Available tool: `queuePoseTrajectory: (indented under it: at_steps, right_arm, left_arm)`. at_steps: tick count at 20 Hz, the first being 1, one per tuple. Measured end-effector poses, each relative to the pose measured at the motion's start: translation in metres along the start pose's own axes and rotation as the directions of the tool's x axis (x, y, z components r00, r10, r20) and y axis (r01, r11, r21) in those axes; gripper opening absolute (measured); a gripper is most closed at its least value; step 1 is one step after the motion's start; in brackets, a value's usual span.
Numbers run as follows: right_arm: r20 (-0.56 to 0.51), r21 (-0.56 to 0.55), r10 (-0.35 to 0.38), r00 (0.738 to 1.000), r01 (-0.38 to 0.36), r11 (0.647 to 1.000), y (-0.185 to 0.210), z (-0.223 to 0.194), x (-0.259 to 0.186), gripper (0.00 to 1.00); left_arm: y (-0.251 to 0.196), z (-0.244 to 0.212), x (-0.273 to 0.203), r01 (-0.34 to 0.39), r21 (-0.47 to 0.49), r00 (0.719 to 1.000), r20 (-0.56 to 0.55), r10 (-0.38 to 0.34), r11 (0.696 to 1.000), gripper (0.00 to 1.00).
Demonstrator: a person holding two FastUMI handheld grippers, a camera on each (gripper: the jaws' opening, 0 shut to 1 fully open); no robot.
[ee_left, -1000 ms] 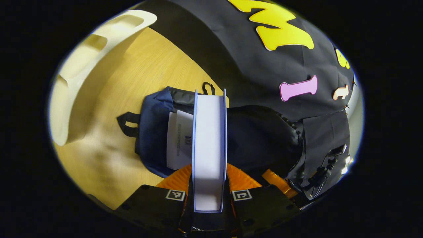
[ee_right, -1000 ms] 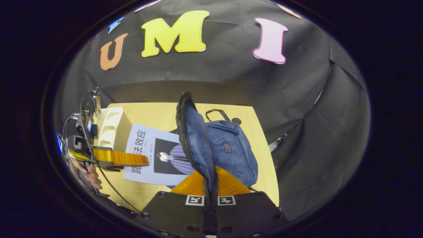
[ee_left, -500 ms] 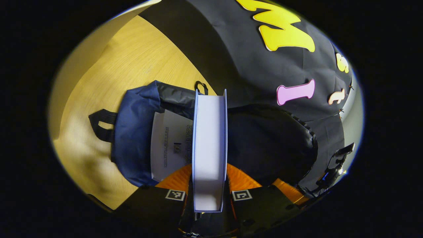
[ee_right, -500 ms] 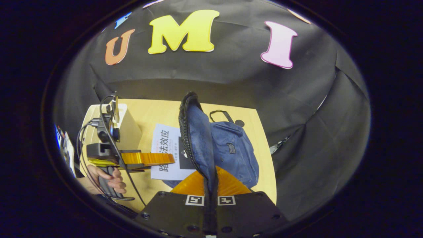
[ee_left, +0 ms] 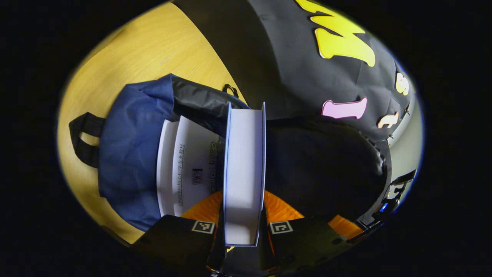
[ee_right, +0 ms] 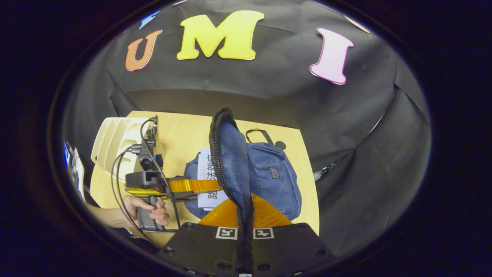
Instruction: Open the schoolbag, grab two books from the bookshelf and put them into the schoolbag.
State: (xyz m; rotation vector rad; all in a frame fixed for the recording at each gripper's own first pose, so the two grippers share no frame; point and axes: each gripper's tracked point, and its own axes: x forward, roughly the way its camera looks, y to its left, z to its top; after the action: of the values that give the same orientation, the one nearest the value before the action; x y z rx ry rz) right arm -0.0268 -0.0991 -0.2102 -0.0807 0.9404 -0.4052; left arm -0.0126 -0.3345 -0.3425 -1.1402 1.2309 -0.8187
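Note:
My left gripper [ee_left: 244,207] is shut on a thick white-paged book [ee_left: 244,165], seen edge-on, its far end inside the mouth of the blue schoolbag [ee_left: 130,146]. Another white book [ee_left: 188,165] lies inside the bag, to the left of the held one. The bag's dark flap [ee_left: 319,165] stands up on the right. In the right gripper view, my right gripper [ee_right: 245,209] is shut on the zipped edge of that flap [ee_right: 230,161] and holds it upright. The left gripper [ee_right: 209,186], held by a hand [ee_right: 150,209], pushes the book [ee_right: 207,177] under the flap.
The cream bookshelf [ee_right: 115,140] stands at the table's far left in the right gripper view. The bag lies on a wooden table [ee_right: 184,134] against the black cloth wall. A black carry strap [ee_left: 84,138] sticks out of the bag towards bare wood.
The left gripper has carried its book to the bag and part-way into the mouth; the bookshelf has slid out of its view. The right gripper still holds the flap up.

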Motion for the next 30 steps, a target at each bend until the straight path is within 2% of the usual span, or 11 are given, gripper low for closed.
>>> queuePoseTrajectory:
  at_steps: [6,9,10,12,13,15,16,20,22,26,30]
  right_arm:
    - [-0.002,0.005,-0.006,1.0,0.006,1.0,-0.001,0.0,0.0,0.02]
    - [-0.003,0.001,-0.005,1.0,0.005,1.0,0.0,-0.001,0.001,0.02]
    - [-0.003,0.002,-0.002,1.0,0.002,1.0,0.001,-0.002,0.001,0.02]
    - [-0.002,0.003,-0.001,1.0,0.001,1.0,0.002,-0.002,0.001,0.0]
    - [-0.001,0.004,0.0,1.0,0.0,1.0,0.002,-0.003,0.002,0.0]
    - [0.002,0.004,0.001,1.0,-0.001,1.0,0.002,-0.003,0.001,0.0]
    - [0.002,0.008,0.003,1.0,-0.003,1.0,0.003,-0.004,0.001,0.0]
    - [0.01,0.022,0.012,1.0,-0.012,1.0,0.008,-0.005,0.001,0.0]
    - [0.013,0.028,0.019,1.0,-0.02,0.999,0.014,-0.005,0.001,0.0]
    - [0.033,0.018,0.019,0.999,-0.02,1.0,0.028,-0.007,0.004,0.0]
    - [0.036,0.032,0.031,0.999,-0.032,0.999,0.041,-0.013,0.01,0.0]
  left_arm:
    - [0.009,0.0,0.006,-0.032,0.004,0.999,-0.018,0.032,0.999,0.42]
    - [0.041,0.001,0.001,-0.191,0.036,0.981,-0.024,0.192,0.981,0.49]
    - [0.039,0.0,0.001,-0.211,0.046,0.977,-0.029,0.212,0.976,0.67]
    - [0.043,0.002,-0.005,-0.281,0.118,0.958,-0.017,0.285,0.952,0.7]
    - [0.045,0.005,-0.011,-0.325,0.166,0.944,-0.002,0.33,0.931,0.85]
    - [0.047,0.018,-0.023,-0.412,0.242,0.91,0.074,0.407,0.878,0.87]
    - [0.042,0.024,-0.03,-0.43,0.275,0.903,0.114,0.415,0.86,0.75]
    - [0.019,0.05,-0.07,-0.529,0.424,0.849,0.274,0.453,0.735,0.75]
    - [0.003,0.066,-0.099,-0.588,0.492,0.809,0.38,0.449,0.642,0.75]
    - [-0.051,0.099,-0.163,-0.694,0.548,0.715,0.605,0.351,0.467,0.75]
    - [-0.11,0.12,-0.223,-0.761,0.516,0.615,0.767,0.183,0.395,0.9]
